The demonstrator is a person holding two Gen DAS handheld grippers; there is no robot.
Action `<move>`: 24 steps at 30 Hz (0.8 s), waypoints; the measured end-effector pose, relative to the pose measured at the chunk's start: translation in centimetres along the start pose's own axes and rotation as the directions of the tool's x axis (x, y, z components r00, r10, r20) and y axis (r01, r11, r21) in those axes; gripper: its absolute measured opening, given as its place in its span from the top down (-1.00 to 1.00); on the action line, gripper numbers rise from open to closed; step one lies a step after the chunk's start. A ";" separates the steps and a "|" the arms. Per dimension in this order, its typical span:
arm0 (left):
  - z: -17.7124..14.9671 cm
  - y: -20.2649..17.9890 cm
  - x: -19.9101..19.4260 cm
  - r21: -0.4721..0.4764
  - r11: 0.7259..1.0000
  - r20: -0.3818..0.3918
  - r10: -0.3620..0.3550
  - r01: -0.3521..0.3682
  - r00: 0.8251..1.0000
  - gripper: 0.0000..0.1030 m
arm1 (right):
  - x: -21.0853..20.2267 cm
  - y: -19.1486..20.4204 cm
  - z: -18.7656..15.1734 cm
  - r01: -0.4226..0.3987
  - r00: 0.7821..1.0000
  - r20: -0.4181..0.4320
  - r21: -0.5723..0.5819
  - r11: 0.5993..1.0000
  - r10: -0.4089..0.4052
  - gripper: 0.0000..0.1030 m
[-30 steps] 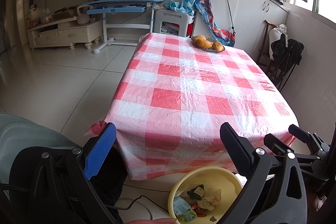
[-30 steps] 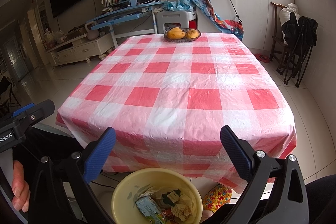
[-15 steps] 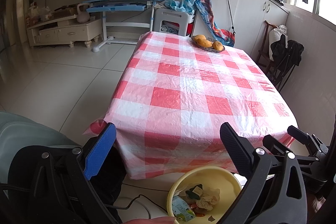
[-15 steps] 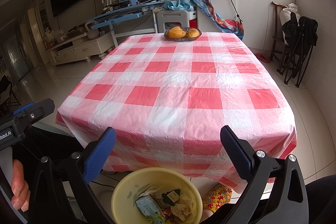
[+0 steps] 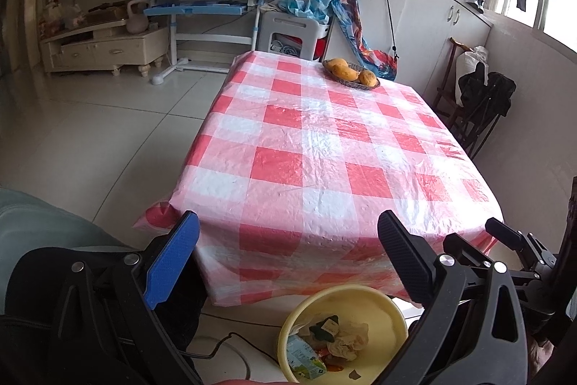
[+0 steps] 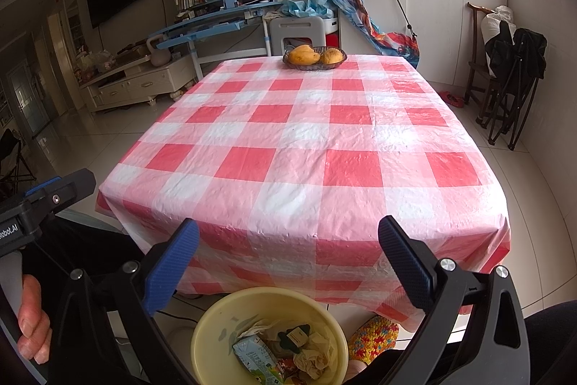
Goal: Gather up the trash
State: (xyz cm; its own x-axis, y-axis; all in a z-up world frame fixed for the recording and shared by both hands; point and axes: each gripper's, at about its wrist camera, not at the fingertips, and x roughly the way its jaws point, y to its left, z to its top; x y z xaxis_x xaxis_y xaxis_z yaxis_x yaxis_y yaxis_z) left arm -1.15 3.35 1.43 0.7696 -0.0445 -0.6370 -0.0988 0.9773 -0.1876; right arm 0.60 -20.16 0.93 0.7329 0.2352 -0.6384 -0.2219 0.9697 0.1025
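Left gripper (image 5: 288, 262): seen at the lower centre of the left wrist view; the jaws are spread wide and nothing is held between them.
Hand (image 6: 32, 323): seen at the lower left of the right wrist view, wrapped around the left tool's handle.
Yellow bin (image 6: 216, 331): found at the bottom centre of both views, on the floor just in front of the table's near edge, its mouth turned upward.
Trash (image 6: 285, 349): packed inside the bin; a green-and-white carton (image 6: 256, 358) lies tilted, its long axis running from upper left to lower right in the right wrist view, beside crumpled paper (image 6: 313, 354).
Table (image 6: 306, 139): covered by a red-and-white checked cloth; no loose litter is seen on it.
Fruit basket (image 6: 313, 58): placed at the far edge, upper centre, well apart from the bin.
Right gripper (image 6: 288, 262): jaws likewise held wide apart and empty.
Step in hand: collection is judged near complete, or a search for remaining pieces is under way.
Doing it well: both tools should be kept spread above the bin, and the tabletop and floor scanned before any further pick; the fruit is not to be taken as trash.
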 end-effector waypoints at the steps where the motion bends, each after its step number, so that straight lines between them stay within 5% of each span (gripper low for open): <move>1: 0.0 0.1 0.0 -0.008 1.000 0.003 -0.009 0.009 1.000 -0.86 | 0.0 0.0 0.1 0.000 1.000 -0.001 0.001 1.000 0.000 -0.85; 5: -0.2 0.2 -0.5 -0.024 0.999 0.036 -0.046 0.047 0.998 -0.86 | 0.0 0.0 0.1 0.000 1.000 -0.001 0.001 1.000 0.000 -0.85; 24: -0.3 -1.3 -1.1 0.074 0.997 0.072 -0.024 0.018 0.997 -0.86 | 0.0 0.0 0.1 0.000 1.000 -0.002 0.002 1.000 0.000 -0.85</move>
State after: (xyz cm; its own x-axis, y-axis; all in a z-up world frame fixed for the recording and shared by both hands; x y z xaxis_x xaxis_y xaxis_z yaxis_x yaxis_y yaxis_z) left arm -2.08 2.05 2.14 0.8150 -0.0528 -0.5770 -0.0373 0.9890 -0.1432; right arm 0.69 -20.15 1.01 0.7316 0.2349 -0.6400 -0.2206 0.9698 0.1037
